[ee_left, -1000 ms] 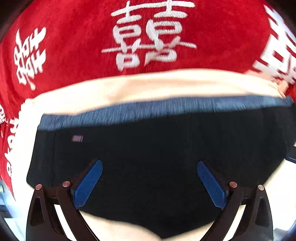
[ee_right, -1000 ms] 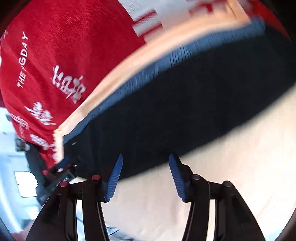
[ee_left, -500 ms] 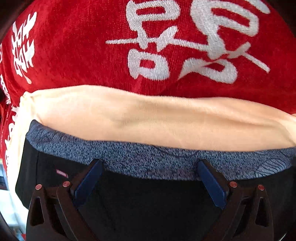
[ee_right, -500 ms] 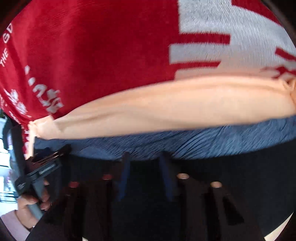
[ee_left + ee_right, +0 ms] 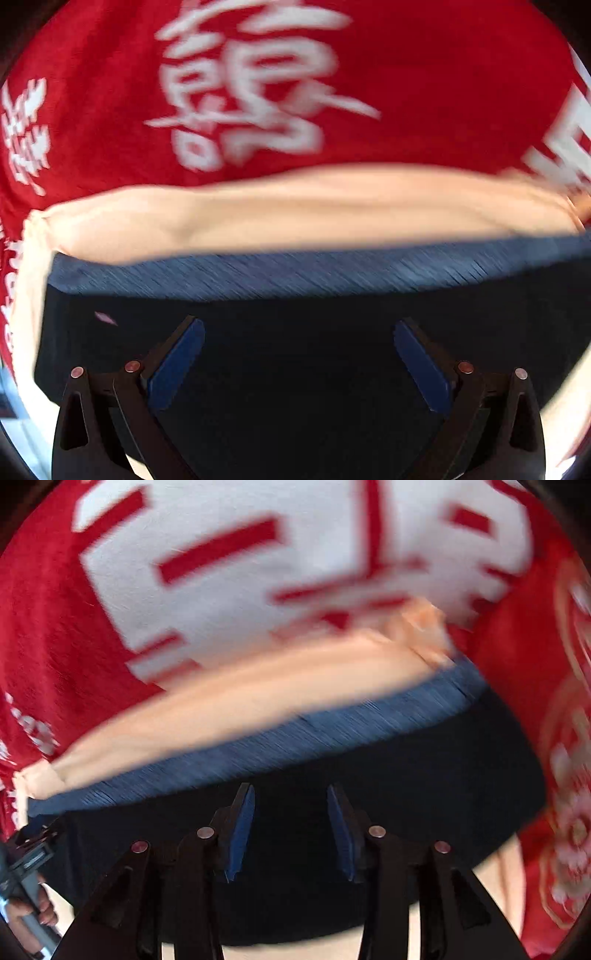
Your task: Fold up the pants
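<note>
Black pants (image 5: 295, 373) with a blue-grey waistband (image 5: 295, 269) lie flat on a cream cloth (image 5: 295, 210). A small label (image 5: 105, 317) sits near their left end. My left gripper (image 5: 298, 325) hangs open and wide over the black fabric just below the waistband, holding nothing. In the right wrist view the pants (image 5: 424, 775) and their waistband (image 5: 295, 734) slant up to the right. My right gripper (image 5: 290, 790) is over the black part near the waistband, its jaws opening, with fabric beneath them but nothing pinched.
A red blanket (image 5: 424, 92) with large white characters lies under the cream cloth (image 5: 240, 701) and fills the far side (image 5: 55, 627). At the lower left of the right wrist view, a hand (image 5: 44, 912) holds the other gripper's handle (image 5: 29, 856).
Both views have shifted along the waistband and are blurred. The left fingers, at the waistband half a second ago, are back over the black fabric. The right jaws narrowed, then widened again.
</note>
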### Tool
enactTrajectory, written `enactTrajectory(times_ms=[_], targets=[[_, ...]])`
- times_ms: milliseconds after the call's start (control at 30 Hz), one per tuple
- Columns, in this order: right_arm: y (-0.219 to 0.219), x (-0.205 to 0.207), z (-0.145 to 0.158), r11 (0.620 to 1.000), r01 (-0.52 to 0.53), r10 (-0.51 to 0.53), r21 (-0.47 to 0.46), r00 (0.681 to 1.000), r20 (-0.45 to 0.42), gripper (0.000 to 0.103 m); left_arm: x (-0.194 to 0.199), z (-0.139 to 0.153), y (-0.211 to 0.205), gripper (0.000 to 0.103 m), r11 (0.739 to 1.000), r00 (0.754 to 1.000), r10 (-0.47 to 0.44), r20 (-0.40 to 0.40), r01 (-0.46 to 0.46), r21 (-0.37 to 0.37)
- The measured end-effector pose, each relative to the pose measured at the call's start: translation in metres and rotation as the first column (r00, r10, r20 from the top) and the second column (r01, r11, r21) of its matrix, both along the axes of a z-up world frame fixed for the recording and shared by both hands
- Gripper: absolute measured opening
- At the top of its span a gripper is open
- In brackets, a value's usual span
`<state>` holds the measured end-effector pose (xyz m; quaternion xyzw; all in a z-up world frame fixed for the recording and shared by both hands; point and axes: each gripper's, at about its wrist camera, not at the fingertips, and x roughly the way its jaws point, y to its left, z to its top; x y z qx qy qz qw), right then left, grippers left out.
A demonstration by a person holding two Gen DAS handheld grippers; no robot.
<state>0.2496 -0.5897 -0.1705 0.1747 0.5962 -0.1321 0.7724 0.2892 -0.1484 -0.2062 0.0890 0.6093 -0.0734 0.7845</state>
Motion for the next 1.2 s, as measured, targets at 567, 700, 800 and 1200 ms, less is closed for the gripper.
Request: enactTrajectory(times_ms=[567,700,800,1200], targets=[[-0.076,-0.092,0.003,0.914,0.373,-0.388,0.161,0.918,0.078,0.02,-0.055,-0.018,-0.034,0.103,0.995,0.999,-0.047,0.018,0.045,0.087],[-0.088,-0.099,0.008,0.911,0.4,-0.407,0.101,0.911,0.07,0.016,-0.068,-0.01,-0.045,0.103,0.996,1.0,-0.025,0.006,0.024,0.084],[-0.09,-0.106,0.016,0.906,0.415,-0.421,0.087,0.905,0.067,0.024,-0.083,-0.005,-0.044,0.103,0.995,1.0,-0.029,0.008,0.028,0.097],[-0.009,-0.092,0.035,0.968,0.185,-0.211,0.171,0.966,0.151,0.045,-0.092,0.003,-0.065,0.103,0.986,0.997,-0.072,-0.001,0.071,0.149]])
